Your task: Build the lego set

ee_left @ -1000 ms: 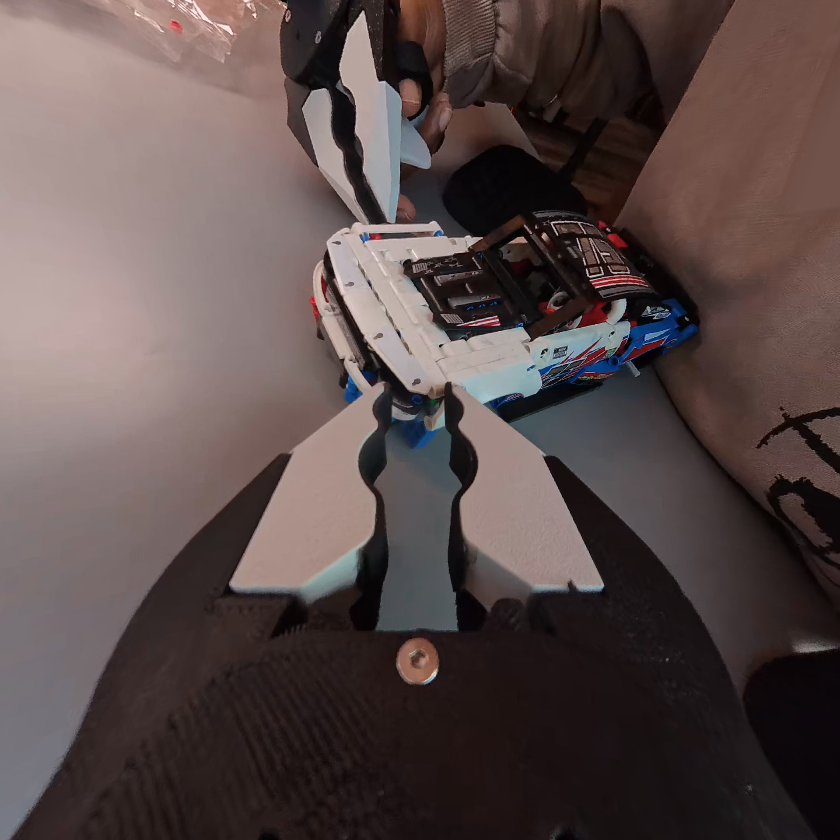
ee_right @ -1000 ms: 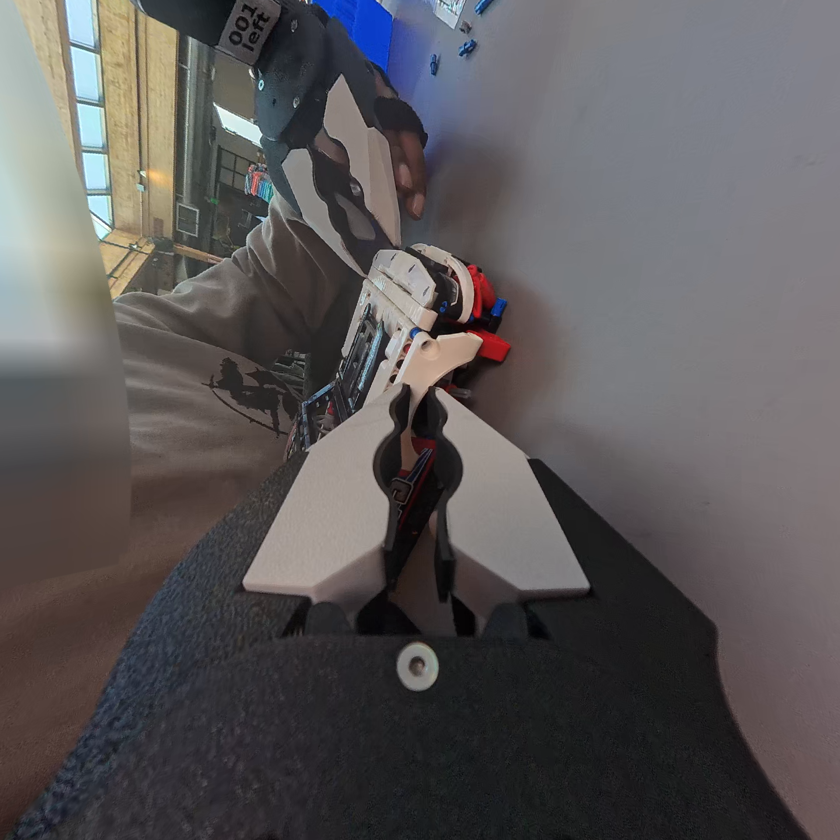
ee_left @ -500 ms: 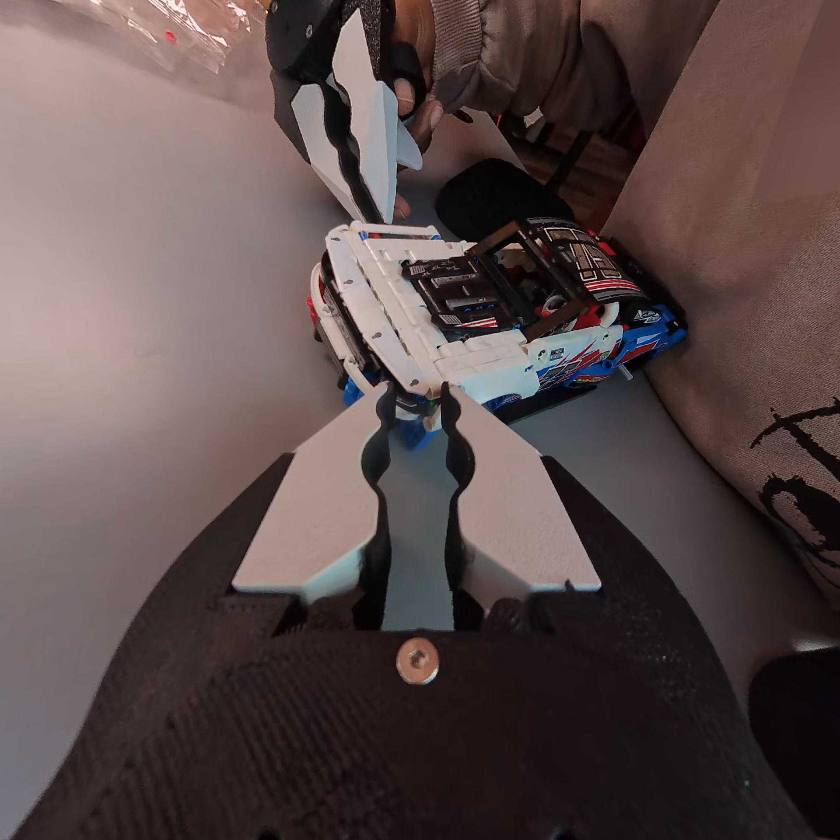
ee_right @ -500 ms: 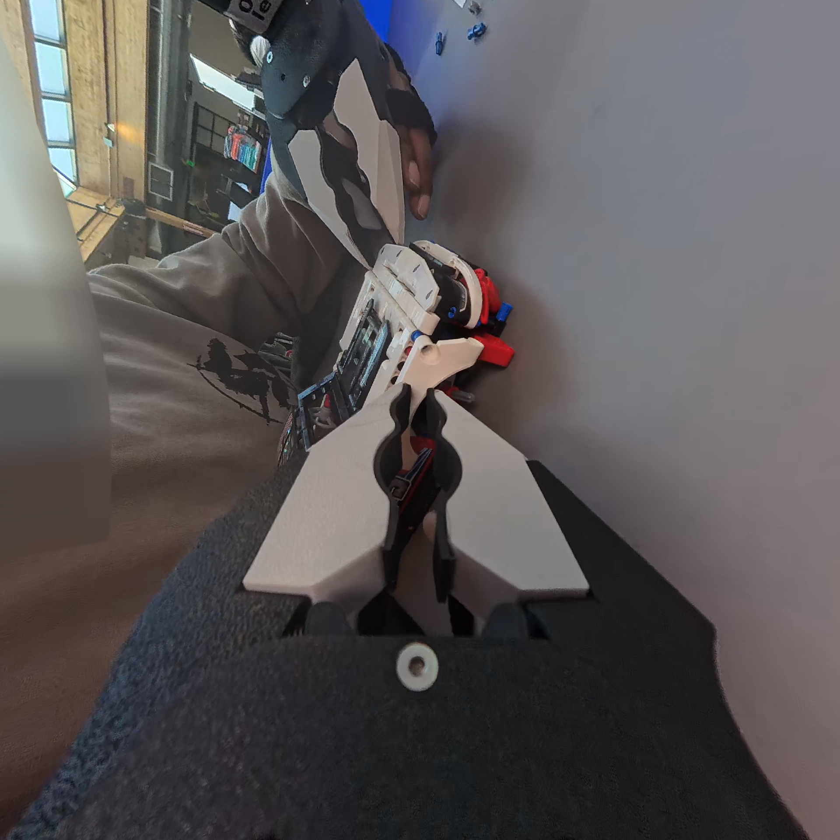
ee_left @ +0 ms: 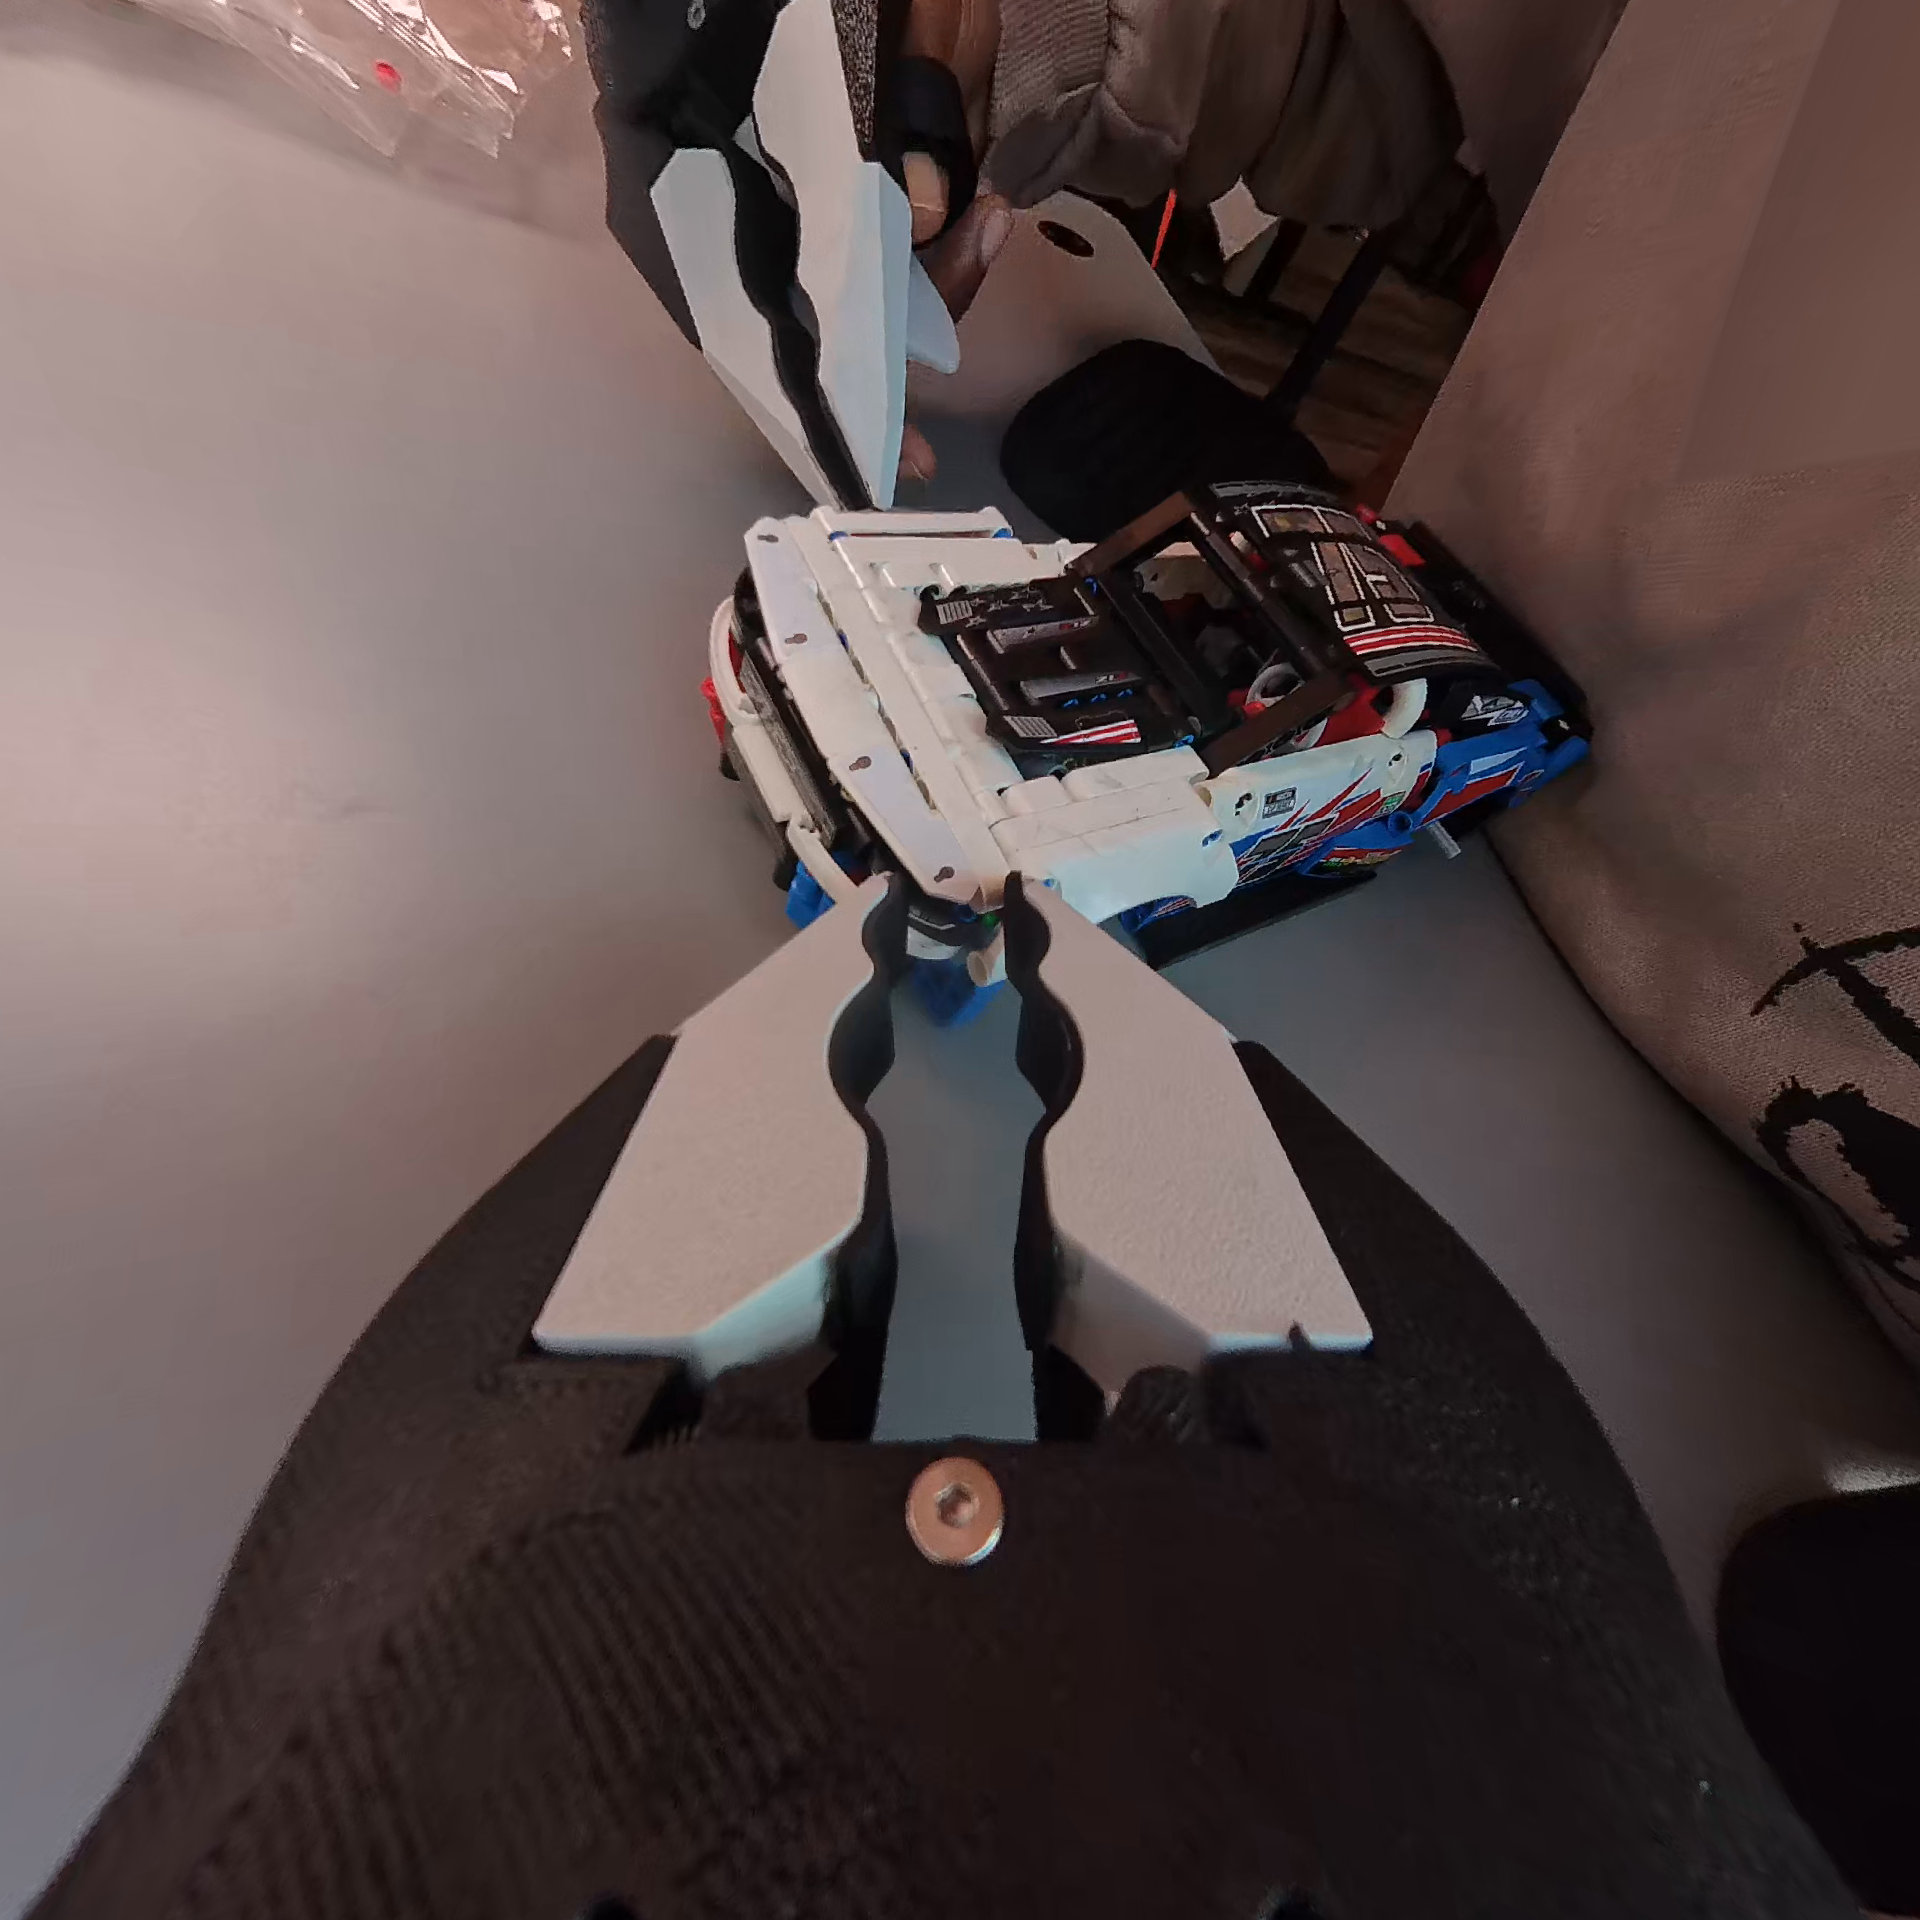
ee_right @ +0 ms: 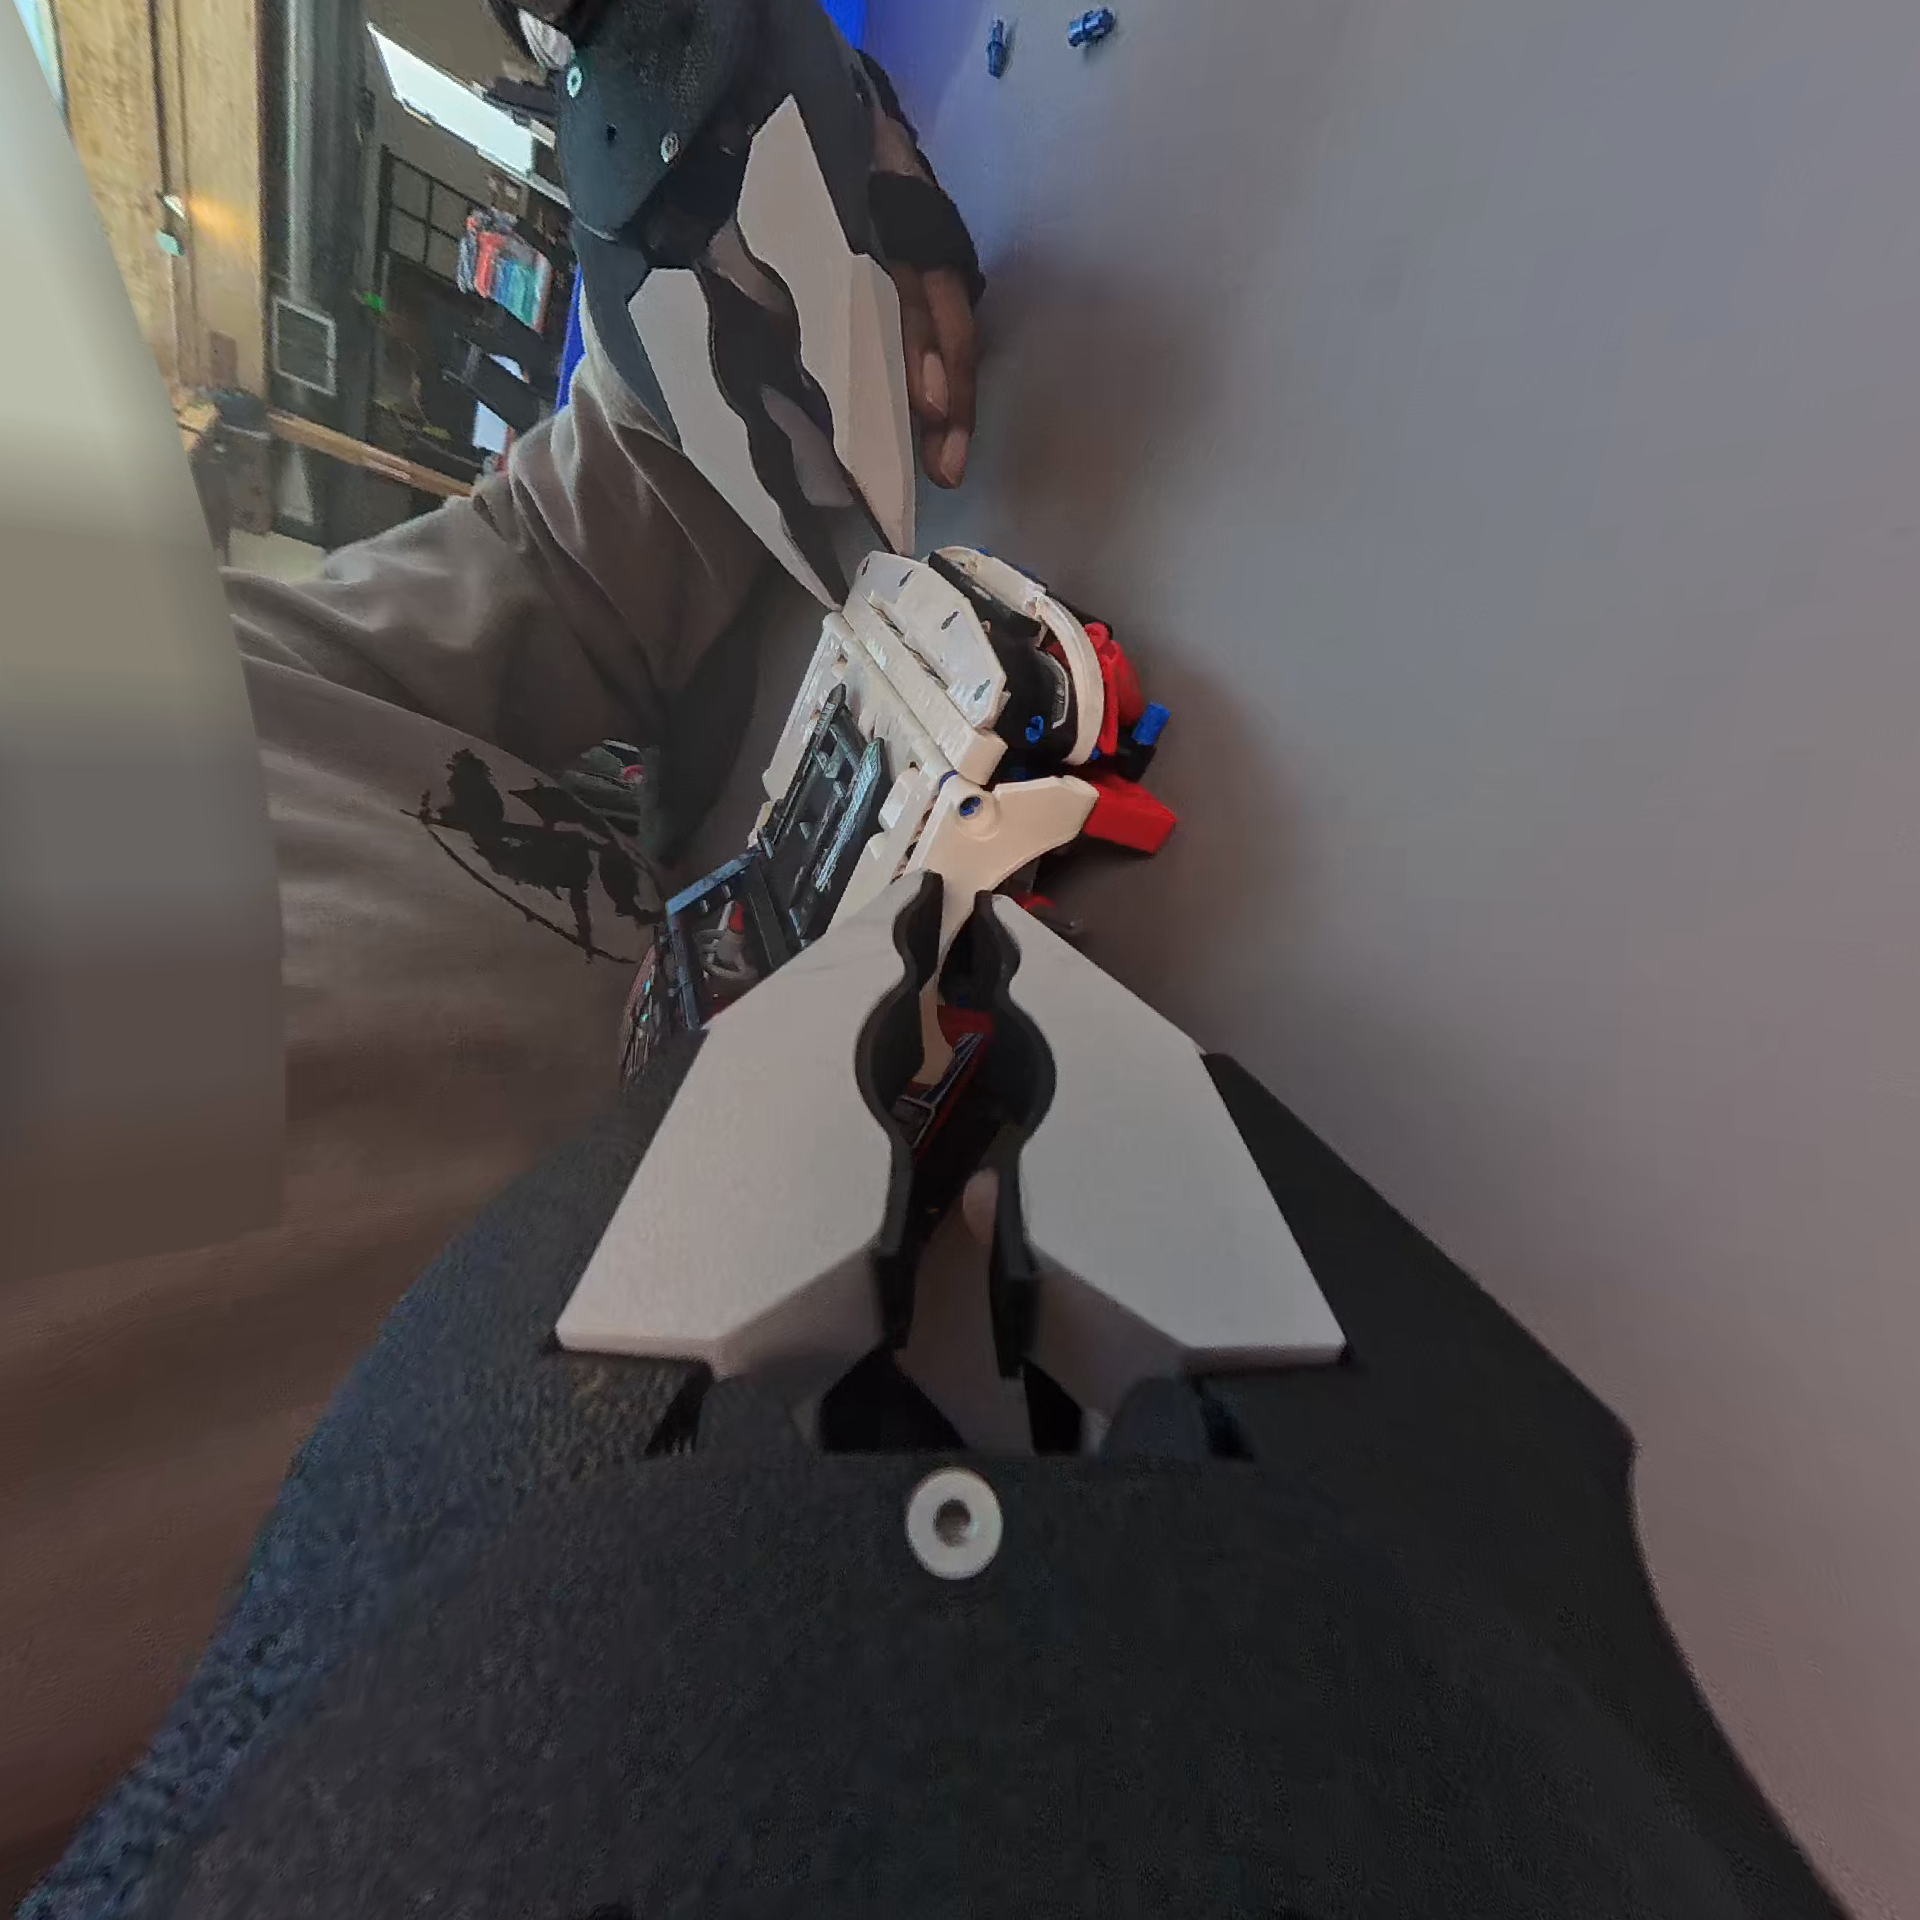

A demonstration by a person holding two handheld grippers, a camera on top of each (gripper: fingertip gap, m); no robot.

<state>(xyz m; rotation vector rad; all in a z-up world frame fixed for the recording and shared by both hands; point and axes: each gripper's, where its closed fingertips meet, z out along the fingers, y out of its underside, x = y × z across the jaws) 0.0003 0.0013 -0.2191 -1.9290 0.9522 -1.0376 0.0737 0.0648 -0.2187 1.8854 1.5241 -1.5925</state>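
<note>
1. The left gripper point(ee_left: 945, 904) has its jaws parted, tips pressed at the near front corner of the white, blue and red brick-built race car point(ee_left: 1091, 727), gripping nothing.
2. The right gripper point(ee_right: 961, 909) has its jaws clamped on the car's white side panel.
3. The car sits on the pale grey worktop point(ee_left: 312, 831), its rear just beside the person's beige sweatshirt point(ee_left: 1714, 520).
4. A clear plastic bag point(ee_left: 364, 62) lies well apart, and small blue pins point(ee_right: 1081, 21) rest farther off.

Clear plastic bag point(ee_left: 343, 78) at far edge of grey table point(ee_left: 312, 831). Grey sweatshirt point(ee_right: 436, 831) with black print. Shelves point(ee_right: 447, 312) in background.
</note>
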